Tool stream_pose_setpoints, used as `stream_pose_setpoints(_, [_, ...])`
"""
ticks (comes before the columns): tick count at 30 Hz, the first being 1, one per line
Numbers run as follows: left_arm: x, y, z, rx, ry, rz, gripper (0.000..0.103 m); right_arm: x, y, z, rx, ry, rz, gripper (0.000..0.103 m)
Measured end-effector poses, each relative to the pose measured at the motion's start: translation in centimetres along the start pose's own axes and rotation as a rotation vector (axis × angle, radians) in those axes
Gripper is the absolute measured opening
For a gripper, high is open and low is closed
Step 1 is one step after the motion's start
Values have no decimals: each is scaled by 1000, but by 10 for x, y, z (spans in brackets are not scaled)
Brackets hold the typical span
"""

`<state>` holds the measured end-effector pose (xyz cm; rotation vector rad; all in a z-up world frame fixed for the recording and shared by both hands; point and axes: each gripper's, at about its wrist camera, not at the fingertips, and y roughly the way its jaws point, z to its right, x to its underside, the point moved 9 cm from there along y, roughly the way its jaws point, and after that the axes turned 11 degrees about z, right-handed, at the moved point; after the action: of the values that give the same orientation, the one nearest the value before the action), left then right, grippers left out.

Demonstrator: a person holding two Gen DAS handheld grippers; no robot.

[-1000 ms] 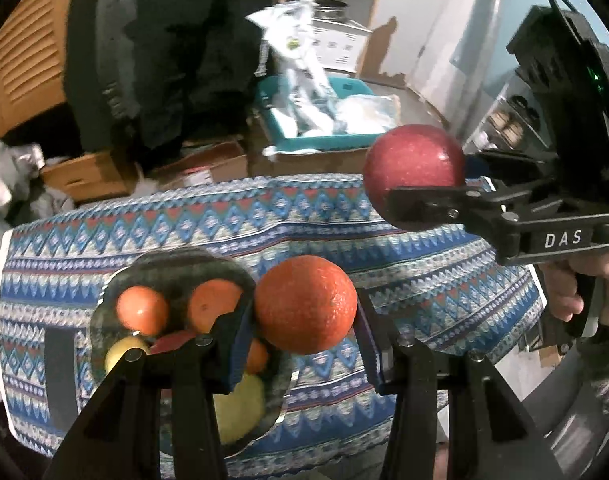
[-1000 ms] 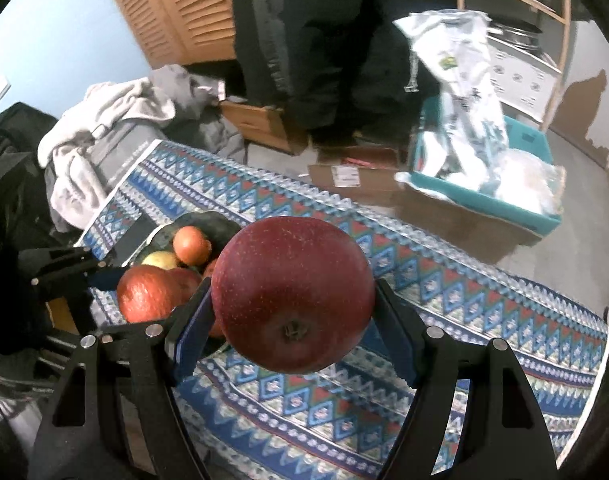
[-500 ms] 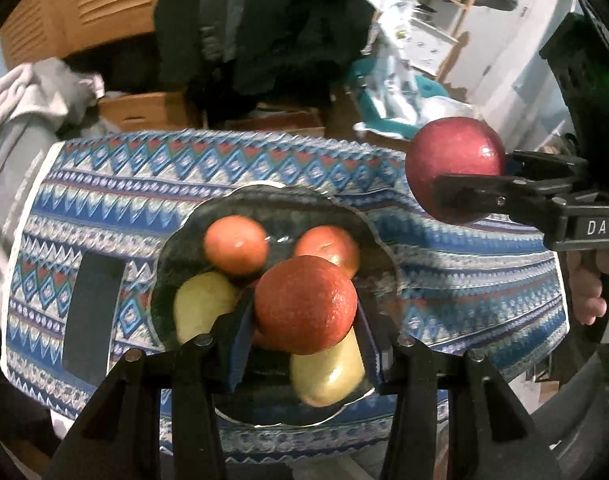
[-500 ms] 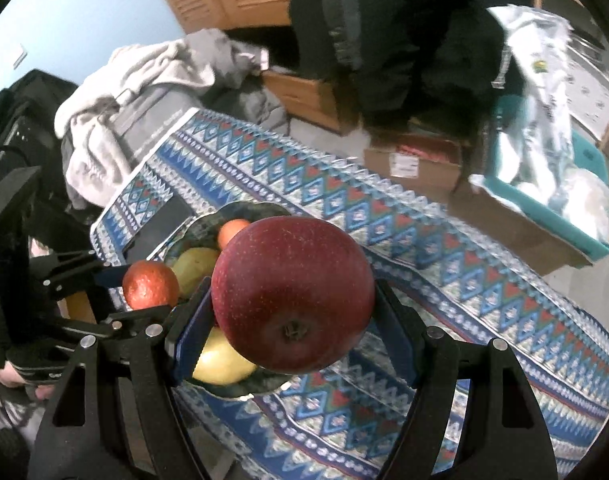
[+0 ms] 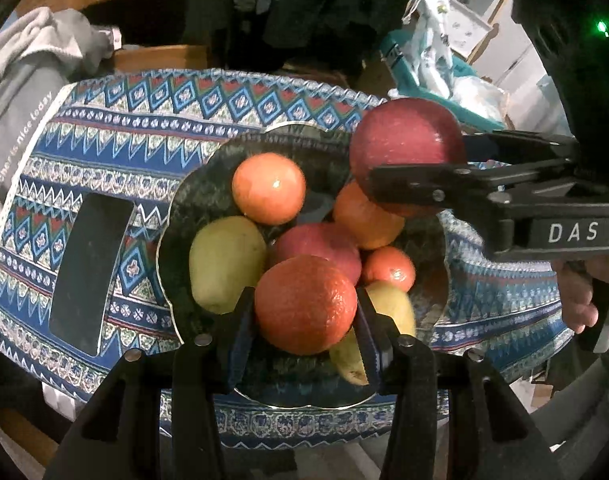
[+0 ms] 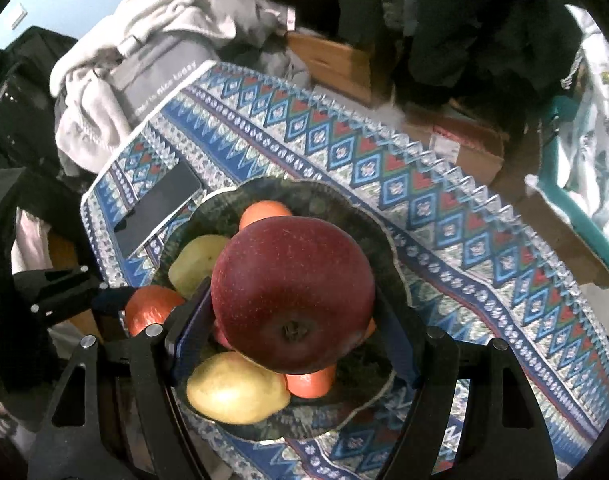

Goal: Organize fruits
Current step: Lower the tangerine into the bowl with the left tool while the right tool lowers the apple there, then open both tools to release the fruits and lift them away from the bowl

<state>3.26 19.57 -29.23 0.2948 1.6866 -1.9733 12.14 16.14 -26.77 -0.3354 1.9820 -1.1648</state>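
Observation:
My left gripper point(image 5: 304, 316) is shut on an orange point(image 5: 305, 304) and hangs over the near part of a dark bowl point(image 5: 192, 184). In that bowl lie oranges point(image 5: 268, 188), a yellow-green pear point(image 5: 224, 260), a red apple point(image 5: 320, 244) and another pear point(image 5: 392, 308). My right gripper point(image 6: 292, 316) is shut on a big dark red apple point(image 6: 292, 300), held above the same bowl point(image 6: 344, 204). From the left wrist view this apple point(image 5: 406, 152) hangs over the bowl's far right rim. The orange point(image 6: 148, 312) in the left gripper shows at the left in the right wrist view.
The bowl stands on a blue patterned cloth point(image 5: 124, 120) over a small table. A black phone point(image 5: 88, 276) lies on the cloth left of the bowl. Grey clothes point(image 6: 144, 60) are heaped beyond the table's left end, with cardboard boxes point(image 6: 336, 60) and a teal bin point(image 5: 436, 76) behind.
Both grippers have come down and in over the bowl with their fruit still held. The bowl now fills the middle of both views.

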Motion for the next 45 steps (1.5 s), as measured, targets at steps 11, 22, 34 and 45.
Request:
stream_pose_setpoints(11, [11,17,-10,-8,-70,-64,49,10,28,-6,-7,3,-63,77])
stream_pose_setpoints(22, [9,19,-7,-29,-61,-63,62,12,25,-5,-15,13,-75,78])
stream_pose_setpoints(34, [-9,-3,-7,-55,-34,8,65,10,8,-5,-15,18,-47,78])
stream_pose_setpoints(45, [-17,-11,-5,-70,-15,40,65,9,-7,-3,-4,21,-21,78])
